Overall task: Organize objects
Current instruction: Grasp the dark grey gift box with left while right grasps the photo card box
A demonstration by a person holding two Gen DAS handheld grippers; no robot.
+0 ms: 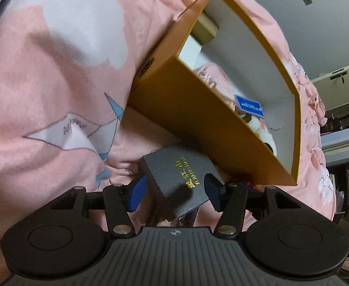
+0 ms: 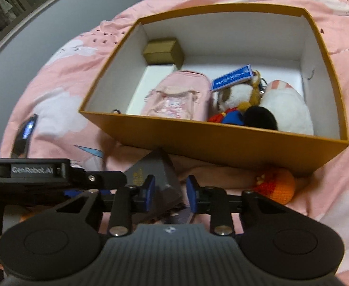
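Note:
A dark grey case with gold lettering [image 1: 179, 178] lies on the pink bedspread just in front of an open orange box [image 2: 212, 140]. My left gripper [image 1: 174, 190] is open, its blue pads either side of the case with a gap on the right. My right gripper [image 2: 171, 190] is also over the case [image 2: 155, 174]; its left pad touches the case and its right pad stands apart. The box [image 1: 198, 119] holds a pink mini backpack [image 2: 176, 97], plush toys [image 2: 286, 109], a blue card [image 2: 231, 77] and a small tan box [image 2: 163, 51].
An orange knitted toy [image 2: 276, 186] lies on the bedspread [image 1: 55, 71] beside the box's near right corner. A dark phone-like object [image 2: 24, 135] lies at the left. Shelves and a grey wall [image 1: 329, 23] stand beyond the bed.

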